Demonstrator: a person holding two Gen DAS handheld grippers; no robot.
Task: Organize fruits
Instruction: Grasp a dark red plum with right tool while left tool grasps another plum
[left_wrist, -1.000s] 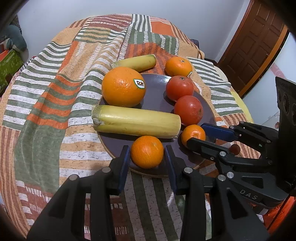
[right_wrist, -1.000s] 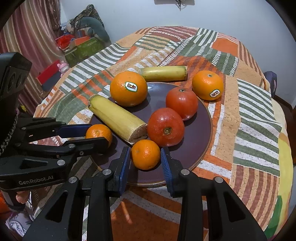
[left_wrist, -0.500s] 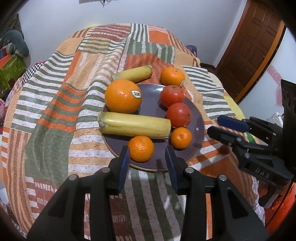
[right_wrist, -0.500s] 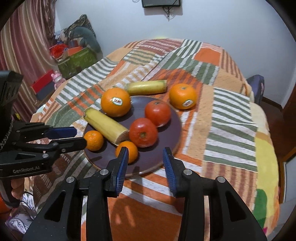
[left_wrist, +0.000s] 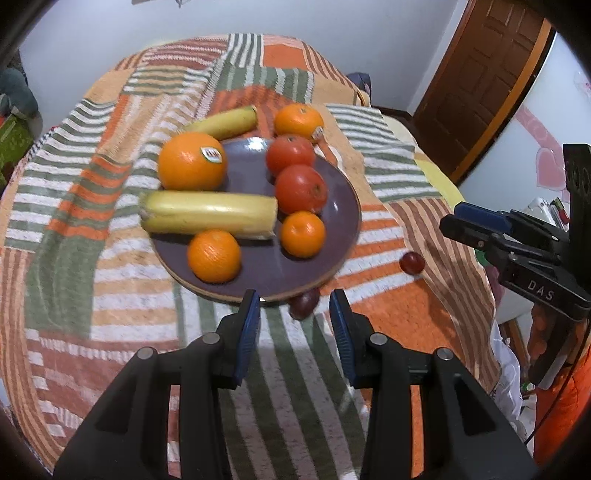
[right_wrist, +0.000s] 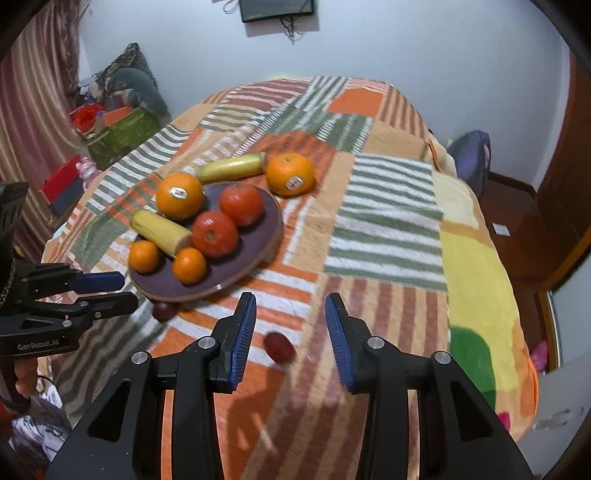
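Note:
A purple plate (left_wrist: 347, 206) on the striped blanket holds a large orange (left_wrist: 192, 161), a banana (left_wrist: 210, 214), two tomatoes (left_wrist: 301, 189) and two mandarins (left_wrist: 213, 255). Behind the plate lie a second banana (left_wrist: 225, 120) and another orange (left_wrist: 298, 119). Two small dark red fruits rest on the blanket. One (left_wrist: 303, 302) touches the plate's front rim, just beyond my open left gripper (left_wrist: 295, 317). The other (right_wrist: 279, 347) lies below and between the fingers of my open right gripper (right_wrist: 290, 317), untouched. Neither gripper holds anything.
The blanket (right_wrist: 384, 236) covers a rounded table that drops off at the right and front. A dark wooden door (left_wrist: 480, 74) stands at the right; boxes and clutter (right_wrist: 114, 125) sit on the floor at the left. A person's hand (left_wrist: 543, 332) grips the right tool.
Both grippers have drawn back from the plate, leaving the mandarins on it. The right one also swung to the right. The two small dark red fruits have come into view near the fingertips.

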